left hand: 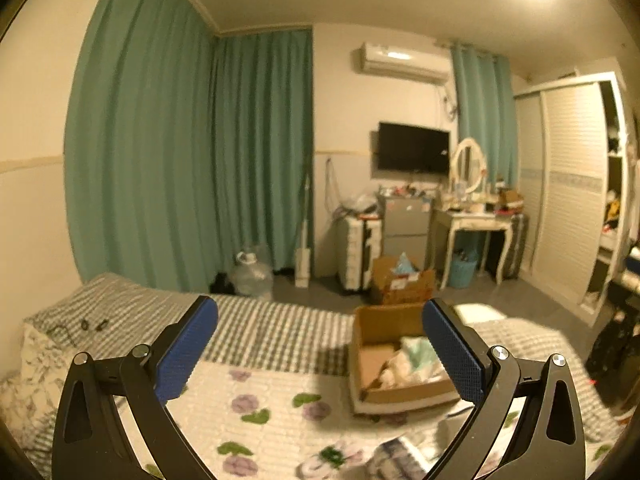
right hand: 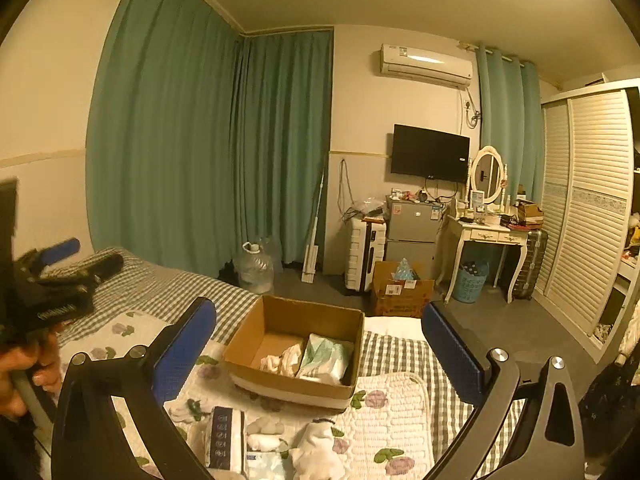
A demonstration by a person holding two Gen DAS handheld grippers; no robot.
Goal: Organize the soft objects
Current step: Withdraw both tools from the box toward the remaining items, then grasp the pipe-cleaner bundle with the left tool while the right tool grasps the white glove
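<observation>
Brown corrugated cardboard forms the open box sitting on the bed, which is covered by a grey-and-white checked sheet and a white quilted blanket with purple flowers. Inside the box, toward its right half, lie a crumpled cream cloth and a soft pale-green and white packet, touching each other.

Nearer the right wrist camera, on the flowered blanket, rest more soft things — a white tissue pack with a dark printed band, a small white rolled cloth just beside it, and a white sock-like piece.

The right tongs are spread wide with nothing between their blue pads, framing the box. The left tongs are likewise spread wide and hold nothing; in the left wrist view the box sits partly behind the right-side pad. The left hand shows at the edge of the right wrist view, gripping its tool's handle.

Across the room hang teal curtains.
</observation>
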